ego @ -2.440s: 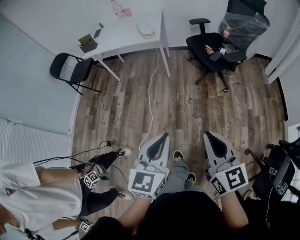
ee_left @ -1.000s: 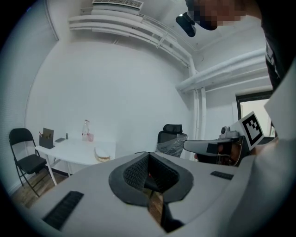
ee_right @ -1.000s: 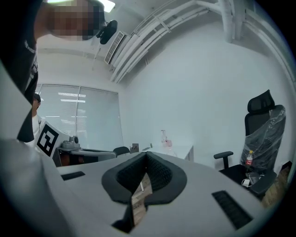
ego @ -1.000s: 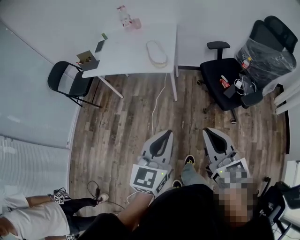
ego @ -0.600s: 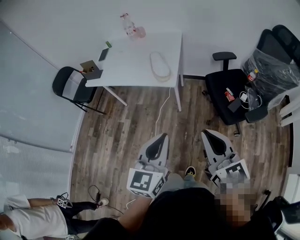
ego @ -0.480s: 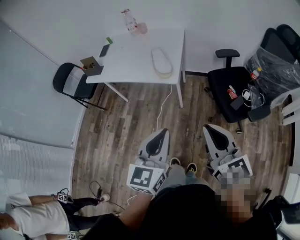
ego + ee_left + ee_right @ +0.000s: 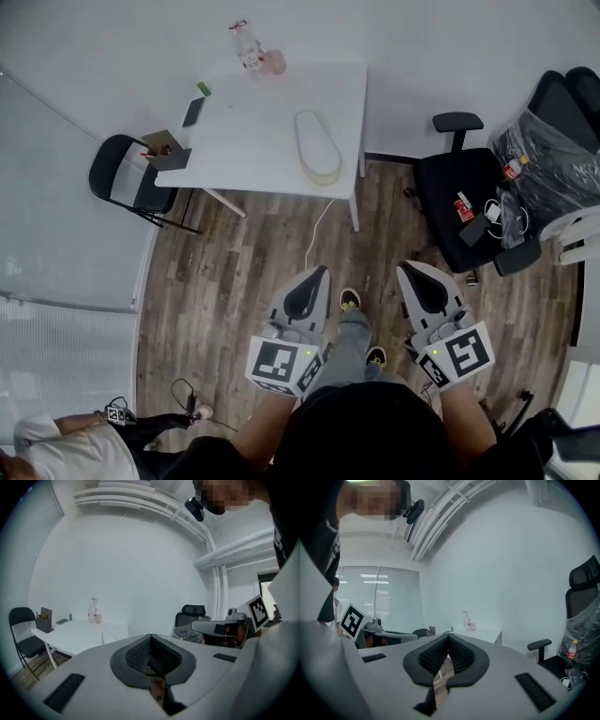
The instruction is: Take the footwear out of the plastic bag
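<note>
Fig.: L claw (image 7: 319, 275) and R claw (image 7: 405, 274), both shut tight w/ nothing between the jaws, held side by side over the wood floor (image 7: 244, 272), well apart from the counter (image 7: 253, 131). Bagged footwear (image 7: 317, 147) lies on the counter toward its R side; bottle (image 7: 246, 45) and pink cup (image 7: 273, 63) stand at the far edge. Office chair (image 7: 464, 187) stands at R.

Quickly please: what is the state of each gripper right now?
Left gripper: closed, holding nothing.
Right gripper: closed, holding nothing.
</note>
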The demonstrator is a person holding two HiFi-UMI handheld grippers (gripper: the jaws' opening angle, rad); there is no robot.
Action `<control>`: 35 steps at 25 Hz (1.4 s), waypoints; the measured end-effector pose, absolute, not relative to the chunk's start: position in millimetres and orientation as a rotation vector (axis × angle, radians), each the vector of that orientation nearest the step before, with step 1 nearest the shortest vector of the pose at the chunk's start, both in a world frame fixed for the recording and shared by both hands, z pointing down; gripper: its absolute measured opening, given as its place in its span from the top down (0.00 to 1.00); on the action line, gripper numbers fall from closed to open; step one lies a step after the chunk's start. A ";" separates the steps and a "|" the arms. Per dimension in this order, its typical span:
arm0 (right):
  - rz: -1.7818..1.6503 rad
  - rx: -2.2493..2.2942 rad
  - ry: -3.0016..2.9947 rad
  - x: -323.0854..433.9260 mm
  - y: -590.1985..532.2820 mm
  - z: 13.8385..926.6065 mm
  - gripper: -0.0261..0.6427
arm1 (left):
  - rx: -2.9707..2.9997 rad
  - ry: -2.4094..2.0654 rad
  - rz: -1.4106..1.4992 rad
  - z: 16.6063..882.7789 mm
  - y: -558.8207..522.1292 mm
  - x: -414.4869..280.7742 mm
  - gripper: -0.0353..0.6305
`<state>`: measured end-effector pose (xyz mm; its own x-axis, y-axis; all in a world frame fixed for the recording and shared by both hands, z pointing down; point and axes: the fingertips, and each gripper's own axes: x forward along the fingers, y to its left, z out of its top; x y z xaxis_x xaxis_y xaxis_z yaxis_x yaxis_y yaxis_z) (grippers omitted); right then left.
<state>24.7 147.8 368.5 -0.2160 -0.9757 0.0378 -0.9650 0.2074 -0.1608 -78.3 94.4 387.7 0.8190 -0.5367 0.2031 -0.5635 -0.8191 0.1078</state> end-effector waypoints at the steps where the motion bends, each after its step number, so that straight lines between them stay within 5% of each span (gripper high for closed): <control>1: -0.241 -1.923 2.387 29.3 133.7 371.1 0.95 | 2.832 -0.861 0.255 390.8 79.9 -73.6 0.91; 19: -0.270 -1.965 2.516 57.1 -60.8 370.2 0.95 | 2.671 -0.814 0.283 423.0 -125.0 -38.0 0.91; 22: -0.286 -1.954 2.528 65.2 -81.1 373.4 0.95 | 2.597 -0.785 0.340 442.8 -140.8 -30.3 0.58; 35: -0.446 -1.730 2.679 135.0 -204.7 422.2 0.95 | 2.127 -0.819 0.583 586.8 -235.0 5.5 0.41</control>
